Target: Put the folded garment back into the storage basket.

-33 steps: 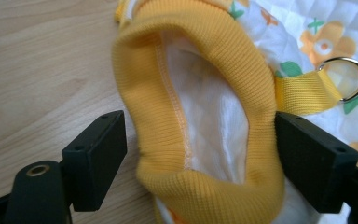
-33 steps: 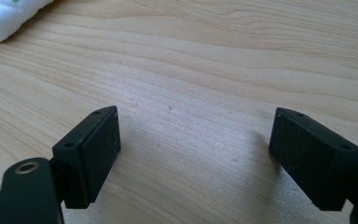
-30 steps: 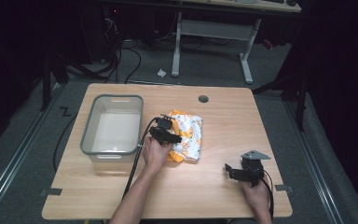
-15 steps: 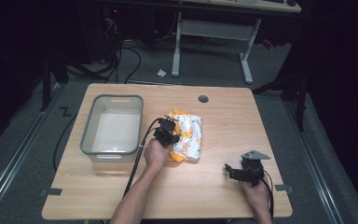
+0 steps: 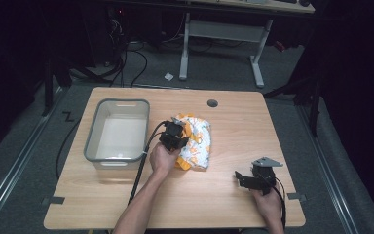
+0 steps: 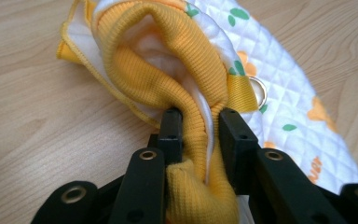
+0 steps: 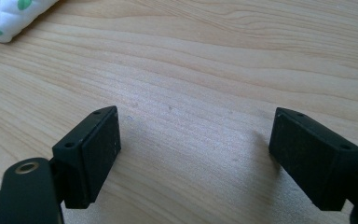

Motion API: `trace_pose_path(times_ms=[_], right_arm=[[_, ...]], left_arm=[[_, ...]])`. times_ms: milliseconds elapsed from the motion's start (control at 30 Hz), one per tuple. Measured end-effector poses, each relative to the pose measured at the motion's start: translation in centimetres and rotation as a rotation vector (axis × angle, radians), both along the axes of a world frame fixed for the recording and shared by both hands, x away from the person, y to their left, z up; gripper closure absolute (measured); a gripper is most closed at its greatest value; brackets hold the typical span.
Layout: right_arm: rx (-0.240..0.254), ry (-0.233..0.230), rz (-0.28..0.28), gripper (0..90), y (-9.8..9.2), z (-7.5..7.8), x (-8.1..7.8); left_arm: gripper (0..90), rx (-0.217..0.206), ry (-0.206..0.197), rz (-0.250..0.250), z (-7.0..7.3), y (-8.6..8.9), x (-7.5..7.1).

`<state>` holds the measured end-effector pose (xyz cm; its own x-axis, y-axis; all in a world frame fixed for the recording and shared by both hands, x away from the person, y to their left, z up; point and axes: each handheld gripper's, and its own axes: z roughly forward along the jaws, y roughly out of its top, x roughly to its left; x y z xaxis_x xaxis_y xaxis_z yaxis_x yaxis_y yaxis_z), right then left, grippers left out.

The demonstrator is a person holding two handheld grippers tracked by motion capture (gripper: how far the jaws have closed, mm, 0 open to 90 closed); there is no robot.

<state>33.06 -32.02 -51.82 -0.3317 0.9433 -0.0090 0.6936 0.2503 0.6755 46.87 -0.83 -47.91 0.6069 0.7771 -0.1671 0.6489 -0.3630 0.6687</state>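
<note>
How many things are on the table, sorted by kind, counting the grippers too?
Grippers: 2, the left gripper shut on the garment's yellow ribbed edge and the right gripper open over bare wood
Grey tub: 1
Quilted garment: 1
Total: 4

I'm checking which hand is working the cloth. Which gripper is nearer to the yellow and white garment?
Left. The left gripper is shut on the garment, pinching its yellow ribbed edge. The right gripper is open over bare table, well off to the garment's right.
</note>
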Motion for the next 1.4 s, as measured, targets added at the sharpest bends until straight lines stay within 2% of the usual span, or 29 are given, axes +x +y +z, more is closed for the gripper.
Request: trace_pose_path(times_ms=[100, 400, 667, 967, 1133, 1167, 1400], right_arm=[[0.000, 0.000, 0.000, 16.5, 0.0, 0.0, 0.0], [0.000, 0.000, 0.000, 16.5, 0.0, 0.0, 0.0], [0.000, 0.000, 0.000, 16.5, 0.0, 0.0, 0.0], [0.000, 0.000, 0.000, 16.5, 0.0, 0.0, 0.0], [0.000, 0.000, 0.000, 16.5, 0.0, 0.0, 0.0], [0.000, 0.000, 0.000, 16.5, 0.0, 0.0, 0.0], [0.000, 0.000, 0.000, 16.5, 0.0, 0.0, 0.0]], left_arm=[[72.8, -0.020, -0.005, -0.004, 0.5, 0.2, -0.2], [73.0, -0.091, -0.067, -0.030, 3.0, 1.2, -1.4], [73.0, -0.137, -0.088, -0.044, 4.6, 2.1, -2.2], [73.0, -0.139, -0.089, -0.057, 5.3, 2.9, -2.5], [73.0, -0.140, -0.113, -0.071, 6.4, 3.1, -2.7], [73.0, -0.155, -0.119, -0.073, 6.8, 3.2, -2.8], [73.0, -0.155, -0.112, -0.076, 7.1, 3.5, -2.5]])
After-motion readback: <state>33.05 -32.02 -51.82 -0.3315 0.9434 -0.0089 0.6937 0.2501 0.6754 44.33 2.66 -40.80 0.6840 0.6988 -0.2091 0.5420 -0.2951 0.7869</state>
